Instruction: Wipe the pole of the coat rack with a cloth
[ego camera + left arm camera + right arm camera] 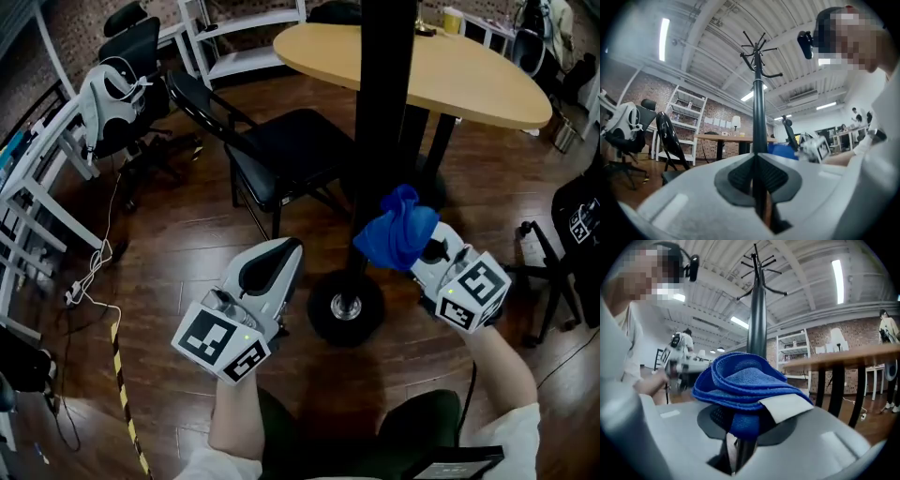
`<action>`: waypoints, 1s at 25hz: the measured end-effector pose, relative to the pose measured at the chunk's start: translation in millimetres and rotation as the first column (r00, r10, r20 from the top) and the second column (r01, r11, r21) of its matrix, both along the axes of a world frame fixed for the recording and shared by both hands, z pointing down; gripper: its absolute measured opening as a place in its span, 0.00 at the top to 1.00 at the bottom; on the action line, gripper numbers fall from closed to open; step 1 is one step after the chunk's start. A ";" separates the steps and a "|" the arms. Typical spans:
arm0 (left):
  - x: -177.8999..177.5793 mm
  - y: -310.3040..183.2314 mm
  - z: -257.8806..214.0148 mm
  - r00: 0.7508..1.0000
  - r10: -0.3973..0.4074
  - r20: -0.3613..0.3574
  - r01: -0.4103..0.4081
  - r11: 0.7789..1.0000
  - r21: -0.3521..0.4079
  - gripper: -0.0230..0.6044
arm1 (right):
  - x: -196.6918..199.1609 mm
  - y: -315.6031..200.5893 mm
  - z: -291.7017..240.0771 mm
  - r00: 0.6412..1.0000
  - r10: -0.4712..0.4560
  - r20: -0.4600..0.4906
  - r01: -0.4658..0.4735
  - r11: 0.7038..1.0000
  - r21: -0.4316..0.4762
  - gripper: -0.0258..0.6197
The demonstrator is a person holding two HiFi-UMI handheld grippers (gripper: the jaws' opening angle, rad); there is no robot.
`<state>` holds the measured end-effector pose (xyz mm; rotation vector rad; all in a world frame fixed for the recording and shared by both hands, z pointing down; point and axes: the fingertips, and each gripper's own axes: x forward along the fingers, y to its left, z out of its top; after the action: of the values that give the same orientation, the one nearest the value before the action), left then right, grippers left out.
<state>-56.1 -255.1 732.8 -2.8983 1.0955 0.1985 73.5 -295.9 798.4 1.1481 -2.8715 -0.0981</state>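
Observation:
The coat rack's black pole (384, 112) rises from a round base (345, 307) on the wood floor, right in front of me. My right gripper (424, 246) is shut on a bunched blue cloth (398, 230), which sits just right of the pole and looks to touch it. In the right gripper view the cloth (740, 385) with its white label fills the jaws of the gripper (743, 427), and the pole (757, 319) stands behind it. My left gripper (286, 248) is shut and empty, a short way left of the pole. The left gripper view looks along the gripper (758, 161) at the pole (759, 108) and its hooks.
A black chair (281, 150) stands just behind the left gripper. A rounded wooden table (469, 70) is behind the pole. At far left are an office chair (122, 84), white shelving (37, 187), a floor cable (89, 281) and striped tape (122, 394). Another chair base (553, 272) is at right.

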 end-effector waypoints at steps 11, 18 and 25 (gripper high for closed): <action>-5.9 -15.9 16.6 0.999 -0.048 0.001 0.048 0.999 -0.014 0.94 | -19.9 29.3 463.3 0.963 -0.045 -0.266 -0.090 0.874 -0.477 0.81; -13.0 -26.2 28.9 0.996 -0.085 0.002 0.085 0.996 -0.028 0.94 | -13.0 16.7 407.6 0.979 0.034 -0.202 -0.127 0.875 -0.467 0.81; -3.1 -31.1 29.8 0.996 -0.091 0.011 0.091 0.996 0.004 0.94 | -18.8 35.6 0.0 0.989 0.146 -0.033 -0.146 0.989 -0.007 0.81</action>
<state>-59.2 -286.2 762.7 -2.8349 1.2202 0.1810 54.7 -260.3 798.4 1.3374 -2.7464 -0.0963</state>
